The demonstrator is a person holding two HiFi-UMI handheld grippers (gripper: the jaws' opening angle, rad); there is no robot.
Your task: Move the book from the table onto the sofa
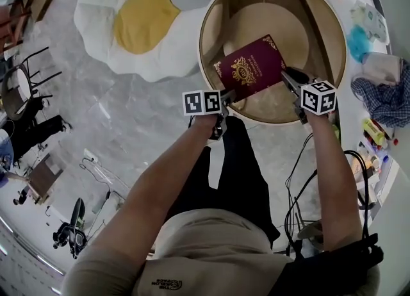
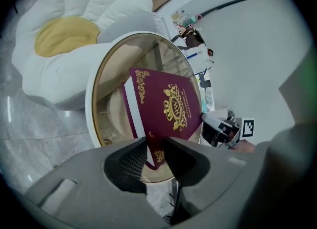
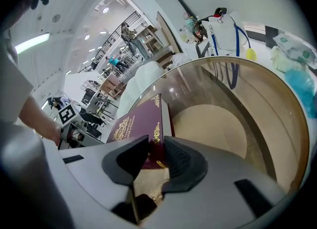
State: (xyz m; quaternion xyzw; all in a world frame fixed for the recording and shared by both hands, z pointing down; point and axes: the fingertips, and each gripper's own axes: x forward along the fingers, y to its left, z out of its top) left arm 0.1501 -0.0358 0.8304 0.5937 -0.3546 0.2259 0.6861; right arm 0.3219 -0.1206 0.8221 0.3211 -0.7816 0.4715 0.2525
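The left gripper (image 2: 155, 151) has its fingers clenched on the near left corner of the book (image 1: 251, 67), and the right gripper (image 3: 156, 154) seems to pinch its near right corner. The book lies on the round glass worktop (image 1: 204, 27). It looks stiff, smooth and fairly heavy, so two corner holds suit it. The sofa (image 1: 144, 22) sits far left.
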